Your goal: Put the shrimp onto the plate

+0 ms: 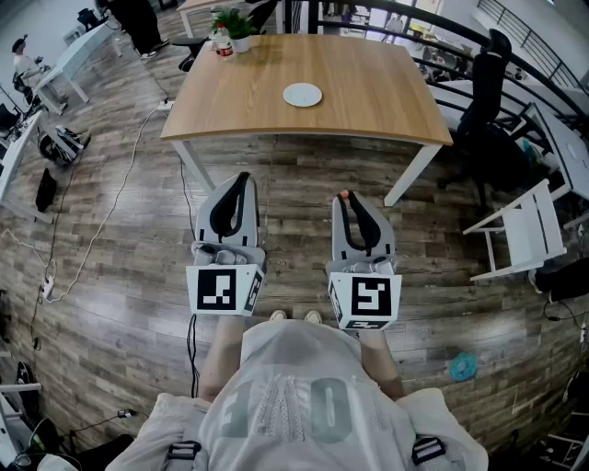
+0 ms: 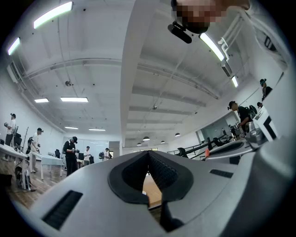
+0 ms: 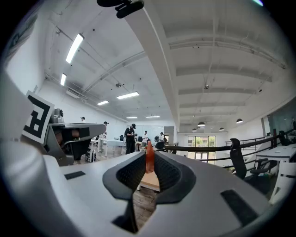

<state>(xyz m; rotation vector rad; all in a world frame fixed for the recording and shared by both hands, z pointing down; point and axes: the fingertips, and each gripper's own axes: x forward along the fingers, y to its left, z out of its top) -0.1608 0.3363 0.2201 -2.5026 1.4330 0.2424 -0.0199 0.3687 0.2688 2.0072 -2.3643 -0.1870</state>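
The right gripper (image 1: pixel 348 201) pinched the shrimp (image 3: pixel 149 159) at its tips. The shrimp was small and orange-red, and it stood straight up. The white plate (image 1: pixel 302 94) lay ahead on the table (image 1: pixel 386 101), a bit to the left and well apart from both grippers. The left gripper (image 1: pixel 243 178) was closed on nothing.

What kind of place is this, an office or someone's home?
Probably an open-plan office or lab hall: a black swivel office chair near a large light wooden table, long ceiling strip lights, and people standing by white desks.
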